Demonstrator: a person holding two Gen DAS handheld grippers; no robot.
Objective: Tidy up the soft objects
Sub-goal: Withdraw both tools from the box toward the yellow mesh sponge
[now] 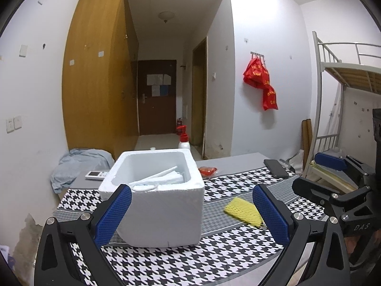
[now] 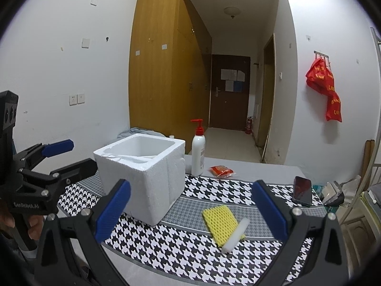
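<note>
A white foam box [image 1: 154,205] stands on the houndstooth table mat [image 1: 214,257]; it also shows in the right wrist view [image 2: 142,174]. Soft white items [image 1: 162,178] lie inside it. A yellow foam net sleeve [image 2: 222,221] lies flat on the mat to the right of the box, with a white foam stick [image 2: 235,234] across its near corner. The sleeve also shows in the left wrist view [image 1: 243,211]. My left gripper [image 1: 190,212] is open and empty, close in front of the box. My right gripper [image 2: 190,209] is open and empty, above and just short of the sleeve.
A pump bottle [image 2: 198,152] stands behind the box. A red packet [image 2: 221,170] and a black phone [image 2: 302,190] lie toward the back right. A remote [image 1: 95,174] and a blue cloth [image 1: 78,164] lie at the back left. A bunk bed frame [image 1: 333,95] stands at the right.
</note>
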